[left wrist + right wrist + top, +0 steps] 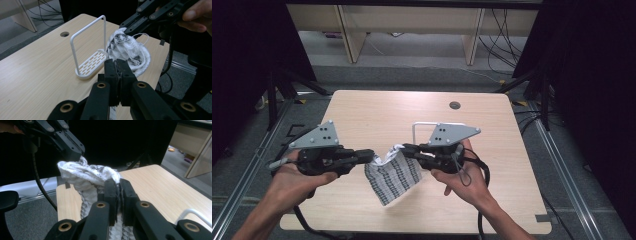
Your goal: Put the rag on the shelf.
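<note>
You hold the cloth [392, 176] up between both grippers, above the near middle of the table [362, 112]. Your left gripper [371, 156] pinches one top corner, its jaws pressed together on the fabric; your right gripper [404, 148] pinches the other corner the same way. The cloth hangs below them in a slack fold, its lower tip close to the tabletop or just brushing it; you cannot tell which from above.

The rack [90, 58] stands just behind the cloth, toward your right hand [462, 177]. I judge you mean to drape the cloth over its bar.

What could go wrong from here:
- Each grip takes only a small bite of a frayed, loosely woven edge. Pull the corners apart too hard and one may slip out, dropping that side.
- Loose threads [140, 37] trail from the hem near the right gripper's jaws. They could snag on a jaw or on the rack's bar.
- The rack looks light. Dragging the cloth across the bar, or bumping it with a gripper, could tip or slide it.
- The two corners sit close, so the cloth is bunched and may go over the bar in a lump.

Hard to make out: in the high view the right gripper's plate covers most of the rack. How much fabric sits inside either pair of jaws is hidden.
</note>
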Tool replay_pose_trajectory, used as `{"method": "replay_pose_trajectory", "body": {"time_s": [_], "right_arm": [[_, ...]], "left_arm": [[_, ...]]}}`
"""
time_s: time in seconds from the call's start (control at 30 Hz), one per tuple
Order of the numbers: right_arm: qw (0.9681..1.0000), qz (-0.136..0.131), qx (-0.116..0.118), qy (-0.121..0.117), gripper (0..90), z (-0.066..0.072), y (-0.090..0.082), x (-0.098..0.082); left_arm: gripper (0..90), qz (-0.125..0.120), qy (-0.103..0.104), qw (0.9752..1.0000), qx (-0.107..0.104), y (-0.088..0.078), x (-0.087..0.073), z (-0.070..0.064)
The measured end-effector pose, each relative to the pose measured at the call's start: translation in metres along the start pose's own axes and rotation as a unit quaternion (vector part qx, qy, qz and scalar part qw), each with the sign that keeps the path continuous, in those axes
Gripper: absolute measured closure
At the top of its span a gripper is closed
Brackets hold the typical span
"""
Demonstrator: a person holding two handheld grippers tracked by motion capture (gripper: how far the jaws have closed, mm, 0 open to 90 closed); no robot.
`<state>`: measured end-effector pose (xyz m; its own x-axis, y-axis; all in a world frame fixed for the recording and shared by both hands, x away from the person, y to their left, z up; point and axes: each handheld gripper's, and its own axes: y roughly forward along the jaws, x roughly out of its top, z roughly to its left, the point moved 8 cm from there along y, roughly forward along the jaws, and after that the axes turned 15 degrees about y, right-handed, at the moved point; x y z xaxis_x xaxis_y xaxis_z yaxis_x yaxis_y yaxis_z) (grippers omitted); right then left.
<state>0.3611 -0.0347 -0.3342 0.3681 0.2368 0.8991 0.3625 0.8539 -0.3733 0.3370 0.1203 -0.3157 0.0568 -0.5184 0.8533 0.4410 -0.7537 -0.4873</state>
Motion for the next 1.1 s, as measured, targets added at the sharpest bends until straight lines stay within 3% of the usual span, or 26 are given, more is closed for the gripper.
{"method": "replay_pose_trajectory", "body": {"time_s": [0.03,0.07,0.13,0.37,0.43,0.47,0.53,0.77,0.8,0.9,1.1], "right_arm": [[1.0000,0.001,-0.003,0.009,86.0,0.001,-0.005,-0.001],[0.9999,-0.009,-0.005,-0.011,86.0,-0.001,-0.008,0.002],[0.9999,-0.005,-0.008,0.007,86.0,0.000,-0.015,0.000],[0.9991,-0.030,-0.027,0.014,86.0,-0.012,-0.039,0.004],[0.9985,-0.039,-0.035,0.015,86.0,-0.017,-0.045,0.006],[0.9979,-0.041,-0.042,0.028,86.0,-0.019,-0.048,0.006],[0.9973,-0.055,-0.049,0.010,86.0,-0.027,-0.053,0.010],[0.9939,-0.067,-0.080,0.037,86.0,-0.047,-0.070,0.010],[0.9932,-0.069,-0.089,0.029,86.0,-0.053,-0.073,0.012],[0.9916,-0.078,-0.094,0.042,86.0,-0.060,-0.079,0.014],[0.9890,-0.090,-0.109,0.042,86.0,-0.077,-0.085,0.022]], "left_arm": [[87.4,-0.002,-0.001,1.0000,-0.002,0.002,0.002,-0.001],[87.4,-0.002,0.000,1.0000,-0.005,0.003,0.004,-0.001],[87.4,-0.008,0.002,0.9999,-0.009,0.008,0.010,-0.001],[87.3,-0.017,0.004,0.9998,-0.009,0.021,0.028,0.006],[87.4,-0.020,0.006,0.9998,-0.008,0.027,0.035,0.009],[87.4,-0.019,0.012,0.9997,-0.008,0.030,0.037,0.011],[87.4,-0.020,0.011,0.9997,-0.008,0.036,0.043,0.013],[87.4,-0.024,0.014,0.9996,-0.004,0.057,0.063,0.025],[87.4,-0.023,0.015,0.9996,-0.003,0.059,0.066,0.026],[87.4,-0.027,0.017,0.9995,0.005,0.064,0.073,0.032],[87.4,-0.026,0.013,0.9994,0.019,0.078,0.081,0.045]]}}
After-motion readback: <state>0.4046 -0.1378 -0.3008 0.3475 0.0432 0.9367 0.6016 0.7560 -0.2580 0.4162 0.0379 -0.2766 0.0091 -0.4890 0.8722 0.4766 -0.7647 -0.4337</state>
